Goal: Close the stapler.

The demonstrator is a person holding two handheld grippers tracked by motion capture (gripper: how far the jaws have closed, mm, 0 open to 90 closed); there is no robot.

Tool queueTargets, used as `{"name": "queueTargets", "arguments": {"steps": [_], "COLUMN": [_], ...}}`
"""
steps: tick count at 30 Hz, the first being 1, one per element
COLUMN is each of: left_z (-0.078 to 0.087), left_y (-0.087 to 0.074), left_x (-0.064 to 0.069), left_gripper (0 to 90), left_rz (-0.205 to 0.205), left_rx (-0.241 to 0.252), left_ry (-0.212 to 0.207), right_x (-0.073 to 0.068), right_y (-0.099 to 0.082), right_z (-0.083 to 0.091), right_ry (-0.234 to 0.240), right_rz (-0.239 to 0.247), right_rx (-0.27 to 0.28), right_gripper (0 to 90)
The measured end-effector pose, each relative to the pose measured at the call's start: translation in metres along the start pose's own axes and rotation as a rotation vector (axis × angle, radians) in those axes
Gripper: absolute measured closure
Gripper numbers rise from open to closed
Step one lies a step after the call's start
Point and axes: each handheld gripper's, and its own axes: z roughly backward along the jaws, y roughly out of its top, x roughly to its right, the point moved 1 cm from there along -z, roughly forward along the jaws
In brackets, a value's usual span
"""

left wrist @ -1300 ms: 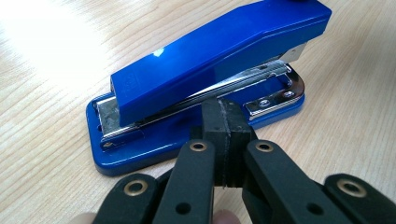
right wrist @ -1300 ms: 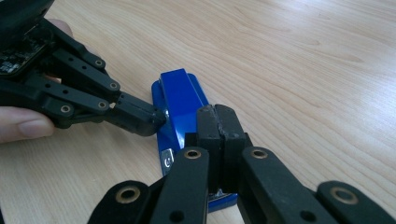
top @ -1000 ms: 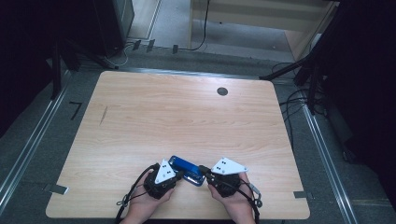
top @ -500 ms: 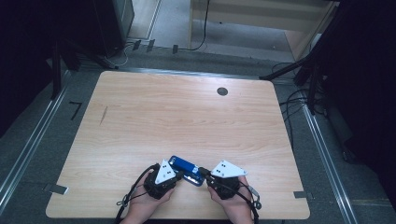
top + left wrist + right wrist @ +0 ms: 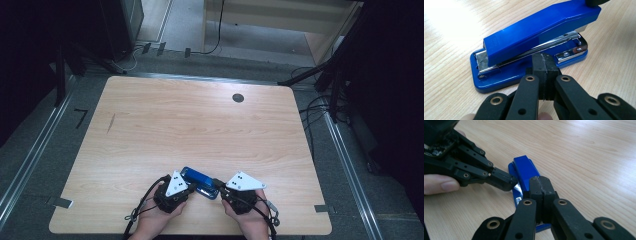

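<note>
No shift since earlier: both tongs, left (image 5: 543,75) and right (image 5: 541,195), closed empty beside unlabelled blue stapler (image 5: 531,37).

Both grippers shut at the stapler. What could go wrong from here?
1. The stapler lies loose on the bare table; a push from the shut left gripper against its side may just slide or spin it.
2. The right gripper is over its end; pressing down there could tip the far end up or fire a staple.

The right gripper (image 5: 216,183) has edged slightly left, closer to the blue stapler (image 5: 198,182).
</note>
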Motion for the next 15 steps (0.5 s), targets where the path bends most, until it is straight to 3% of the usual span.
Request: {"name": "queueTargets", "arguments": {"steps": [14, 15], "left_z": [0.009, 0.011], "left_y": [-0.005, -0.006], "left_x": [-0.004, -0.004], "left_gripper": [90.0, 86.1], "left_rz": [0.040, 0.045], "left_rx": [0.041, 0.047], "left_ry": [0.005, 0.002], "right_x": [-0.014, -0.015], "right_y": [-0.008, -0.009], "right_z": [0.005, 0.005], "right_ry": [0.010, 0.011], "right_rz": [-0.004, -0.006], "right_rx": [-0.002, -0.005], "right_gripper": [90.0, 90.0]}}
